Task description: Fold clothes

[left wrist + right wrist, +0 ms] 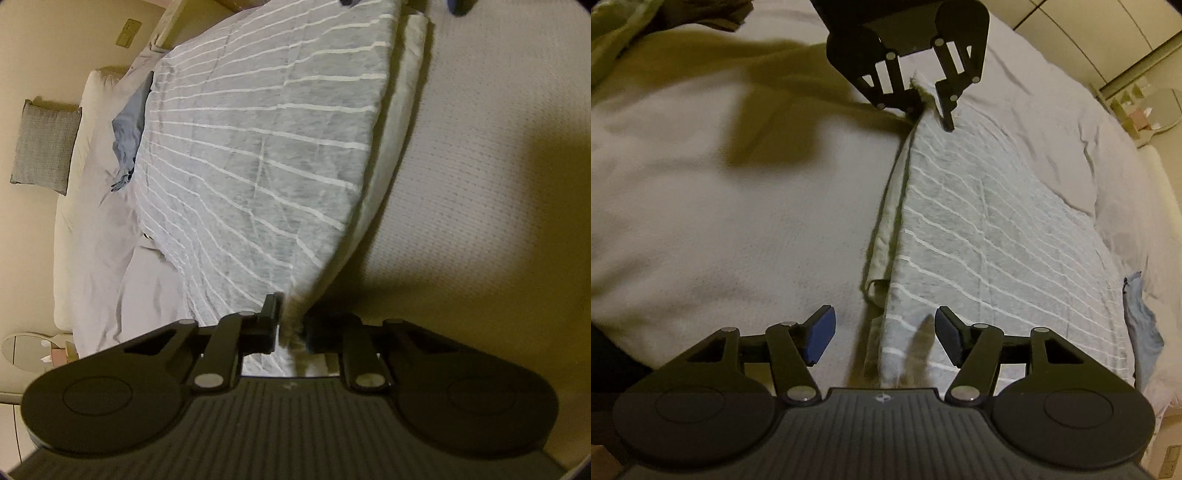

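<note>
My left gripper (pixel 291 325) is clamped on one corner of the striped garment (pixel 258 158), a pinch of its edge bunched between the pads; in the right wrist view the same gripper (pixel 929 107) sits at the far end of the folded edge. My right gripper (pixel 884 339) hangs with its jaws apart, empty, directly over the near corner of that edge, the blue pads (pixel 822 338) straddling the cloth without touching it. The garment lies flat on the bed (pixel 701 206), its long folded edge running straight from one gripper to the other, with the body of the cloth spreading to the right in the right wrist view. The right gripper is nearer the free corner, so I judge a downward close there comes next. Count: two grippers, one striped garment, one crumpled blue garment (pixel 129 125) well apart, one grey cushion (pixel 44 144).
</note>
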Motion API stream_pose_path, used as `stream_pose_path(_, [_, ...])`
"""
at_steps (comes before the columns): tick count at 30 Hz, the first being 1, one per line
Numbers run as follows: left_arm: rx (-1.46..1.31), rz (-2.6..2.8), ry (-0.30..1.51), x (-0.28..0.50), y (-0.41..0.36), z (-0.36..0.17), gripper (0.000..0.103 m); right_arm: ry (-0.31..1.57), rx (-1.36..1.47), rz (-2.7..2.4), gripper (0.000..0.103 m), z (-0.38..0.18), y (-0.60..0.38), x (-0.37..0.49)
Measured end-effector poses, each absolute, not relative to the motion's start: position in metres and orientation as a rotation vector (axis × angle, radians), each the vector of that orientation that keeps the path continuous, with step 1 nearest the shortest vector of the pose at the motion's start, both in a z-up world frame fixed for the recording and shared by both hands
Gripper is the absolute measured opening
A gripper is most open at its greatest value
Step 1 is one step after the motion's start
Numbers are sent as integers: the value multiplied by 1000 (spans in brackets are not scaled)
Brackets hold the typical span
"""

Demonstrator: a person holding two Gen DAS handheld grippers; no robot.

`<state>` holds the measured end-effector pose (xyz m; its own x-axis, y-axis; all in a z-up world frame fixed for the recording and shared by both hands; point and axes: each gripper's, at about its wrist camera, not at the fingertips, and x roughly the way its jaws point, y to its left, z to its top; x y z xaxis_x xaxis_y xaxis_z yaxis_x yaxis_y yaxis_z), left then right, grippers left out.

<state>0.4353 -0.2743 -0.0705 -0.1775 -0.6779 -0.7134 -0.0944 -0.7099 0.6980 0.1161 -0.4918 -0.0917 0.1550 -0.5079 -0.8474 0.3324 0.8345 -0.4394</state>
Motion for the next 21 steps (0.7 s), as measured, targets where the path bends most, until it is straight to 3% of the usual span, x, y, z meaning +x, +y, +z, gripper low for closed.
stream_pose_path(4, [1684, -1941, -899, 436, -272, -69, 13, 1244, -184, -627, 59, -92, -497, 122])
stream_pose_path(9, [1685, -1946, -905, 441, -268, -68, 12, 1250, -216, -655, 45, -98, -507, 125])
stream_pose_path(13, [1691, -1956, -847, 440, -270, -55, 6, 1255, -227, -668, 14, -99, -513, 119])
stream_pose_path(21, [1597, -1930, -828, 427, -296, 12, 5, 1150, -70, -670, 10, -31, -543, 91])
